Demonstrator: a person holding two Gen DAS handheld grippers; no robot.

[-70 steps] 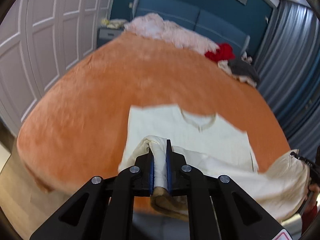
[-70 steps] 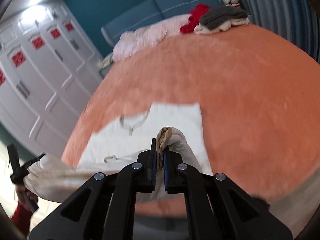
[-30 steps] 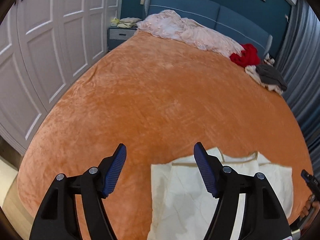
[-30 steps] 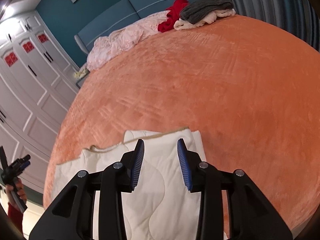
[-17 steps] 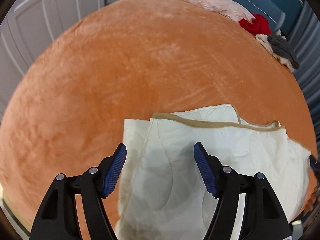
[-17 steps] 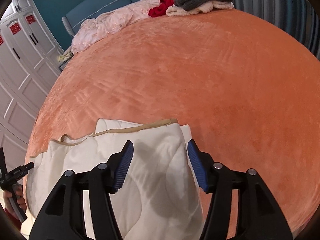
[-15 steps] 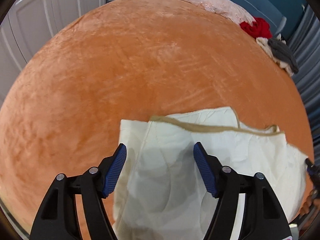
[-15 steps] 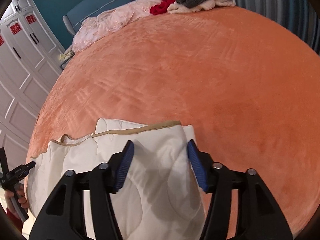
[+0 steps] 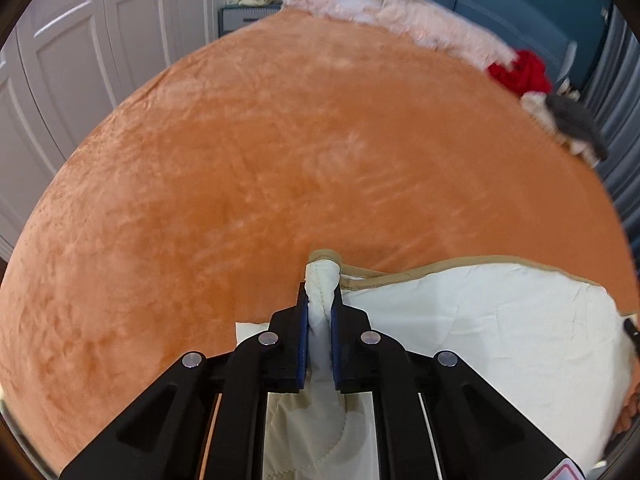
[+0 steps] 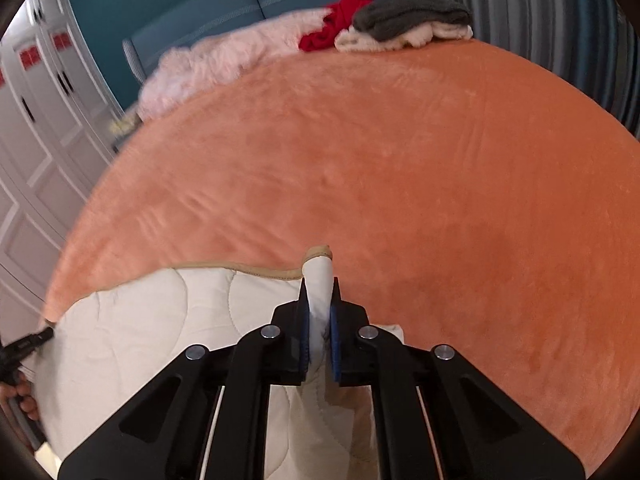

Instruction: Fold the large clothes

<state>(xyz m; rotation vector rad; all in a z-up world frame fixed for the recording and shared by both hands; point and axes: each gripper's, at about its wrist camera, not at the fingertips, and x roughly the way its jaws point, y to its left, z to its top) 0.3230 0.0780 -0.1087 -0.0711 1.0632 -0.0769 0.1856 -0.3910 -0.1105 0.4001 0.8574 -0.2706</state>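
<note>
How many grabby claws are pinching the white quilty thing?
2: the left gripper pinches the cream garment's left far corner, the right gripper its right far corner.

We see a cream quilted cloth garment (image 9: 480, 320), matt, stitched in curved lines, with a tan cloth binding (image 9: 460, 265) along its edge. It lies on an orange plush blanket (image 9: 280, 160), soft and napped. Our matt black plastic left gripper (image 9: 319, 312) carries shiny metal rivets (image 9: 265, 338) and ribbed blue pads (image 9: 303, 344).

We see a cream quilted garment (image 9: 480, 332) with tan trim, an orange bed (image 9: 280, 168), a red cloth (image 10: 340, 20) and a grey cloth (image 10: 408, 12).
</note>
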